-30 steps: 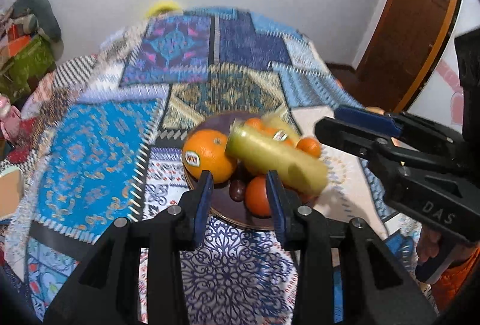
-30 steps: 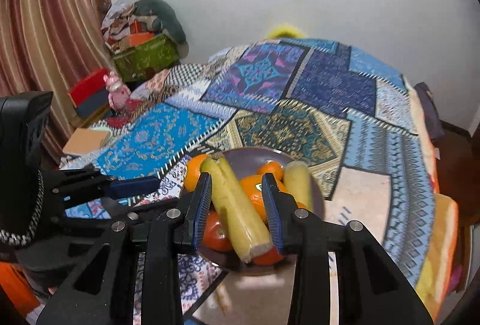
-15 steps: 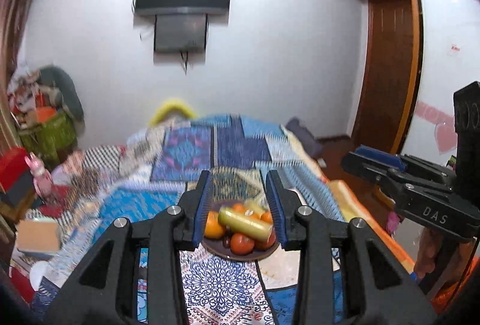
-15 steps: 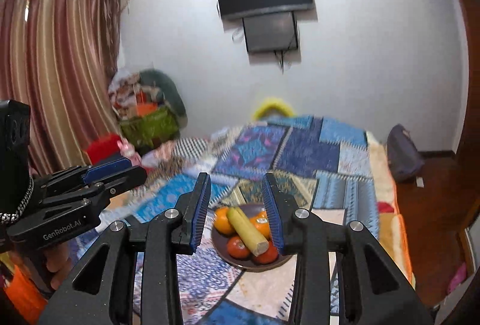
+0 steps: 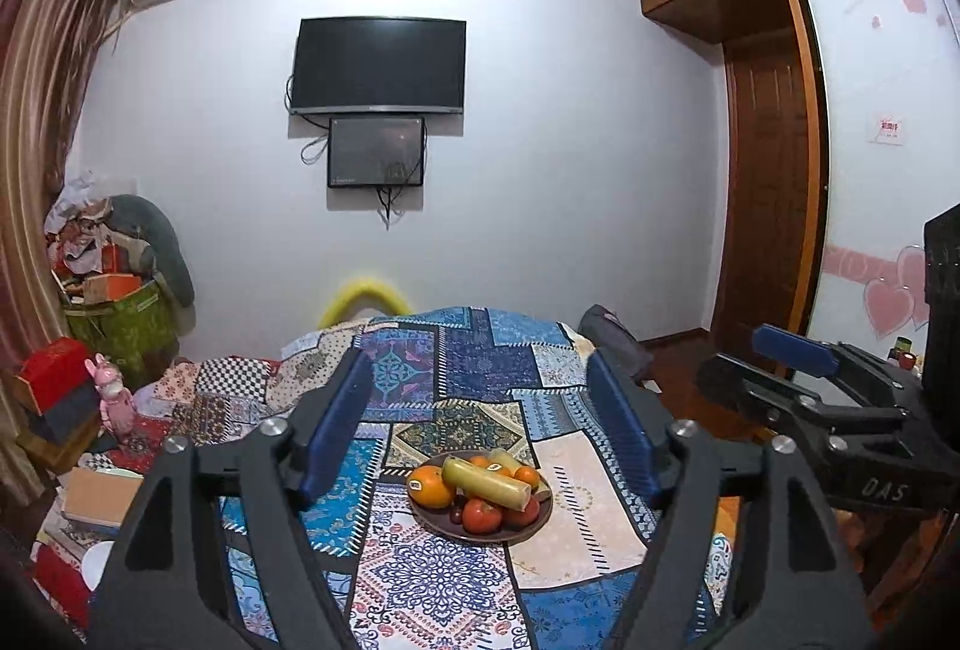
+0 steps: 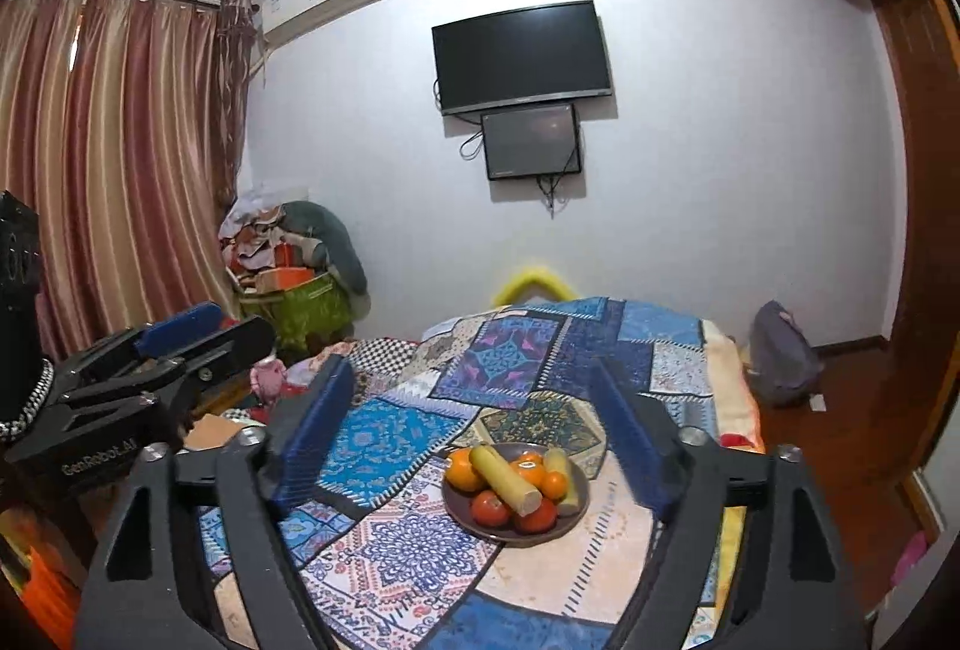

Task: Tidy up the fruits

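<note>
A dark round plate (image 5: 534, 525) sits on the patchwork bedspread (image 5: 432, 584), piled with fruit: a large orange (image 5: 429, 486), a long yellow-green fruit (image 5: 486, 482) lying across the top, red persimmons (image 5: 481, 515) and small oranges. The plate (image 6: 558, 530) also shows in the right wrist view with the long fruit (image 6: 503, 477) on top. My left gripper (image 5: 480, 431) is open and empty, held well back from the plate. My right gripper (image 6: 474, 437) is open and empty, also well back. Each gripper shows at the edge of the other's view.
A TV (image 5: 378, 65) hangs on the far wall. Boxes and clutter (image 5: 108, 302) pile at the left by the curtain (image 6: 108, 158). A wooden wardrobe (image 5: 762, 158) and door stand right. A grey bag (image 6: 783, 353) lies on the floor.
Both grippers have pulled far back and up from the plate. Their jaws have opened wide. The fruit stays on the plate.
</note>
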Available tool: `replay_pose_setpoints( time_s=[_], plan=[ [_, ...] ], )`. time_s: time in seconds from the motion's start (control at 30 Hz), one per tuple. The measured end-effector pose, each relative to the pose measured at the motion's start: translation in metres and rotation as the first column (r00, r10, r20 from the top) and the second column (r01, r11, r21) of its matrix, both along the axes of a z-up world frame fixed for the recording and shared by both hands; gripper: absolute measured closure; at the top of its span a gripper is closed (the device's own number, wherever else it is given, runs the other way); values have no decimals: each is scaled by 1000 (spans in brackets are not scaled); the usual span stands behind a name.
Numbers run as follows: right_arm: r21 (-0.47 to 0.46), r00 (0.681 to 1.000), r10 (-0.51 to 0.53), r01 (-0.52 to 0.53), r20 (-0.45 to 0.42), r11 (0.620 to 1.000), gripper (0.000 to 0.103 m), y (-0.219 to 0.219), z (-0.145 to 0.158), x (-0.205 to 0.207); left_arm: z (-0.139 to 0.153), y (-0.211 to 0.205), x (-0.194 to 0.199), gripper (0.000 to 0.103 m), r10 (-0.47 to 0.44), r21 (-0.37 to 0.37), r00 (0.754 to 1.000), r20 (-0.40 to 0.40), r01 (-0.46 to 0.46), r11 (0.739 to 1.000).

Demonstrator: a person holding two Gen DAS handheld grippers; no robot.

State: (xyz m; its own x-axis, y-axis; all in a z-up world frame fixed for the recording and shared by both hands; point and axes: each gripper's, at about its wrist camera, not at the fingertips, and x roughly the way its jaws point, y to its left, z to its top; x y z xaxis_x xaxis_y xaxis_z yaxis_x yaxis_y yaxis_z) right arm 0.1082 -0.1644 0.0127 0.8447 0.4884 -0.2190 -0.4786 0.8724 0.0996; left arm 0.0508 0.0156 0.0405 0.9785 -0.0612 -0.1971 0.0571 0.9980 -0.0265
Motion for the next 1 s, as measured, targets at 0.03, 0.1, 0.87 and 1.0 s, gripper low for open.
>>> replay_pose_setpoints(
  time_s=[0.03,0.1,0.87,1.0],
  plan=[
    [-1,1000,-7,7,4,1000,17,-1,0,-2,0,0,-2,16,1,0,1000,3,-1,1000],
    [-3,1000,-15,15,8,1000,12,0,0,-5,-1,1,-5,12,0,-6,1000,8,0,1000],
    [-21,994,-83,85,64,996,0,-5,1,-29,-8,6,-18,0,24,-30,1000,13,-23,999],
    [-16,994,-84,86,64,996,0,-4,2,-29,-7,6,-19,0,23,-27,1000,16,-23,999]
  ],
)
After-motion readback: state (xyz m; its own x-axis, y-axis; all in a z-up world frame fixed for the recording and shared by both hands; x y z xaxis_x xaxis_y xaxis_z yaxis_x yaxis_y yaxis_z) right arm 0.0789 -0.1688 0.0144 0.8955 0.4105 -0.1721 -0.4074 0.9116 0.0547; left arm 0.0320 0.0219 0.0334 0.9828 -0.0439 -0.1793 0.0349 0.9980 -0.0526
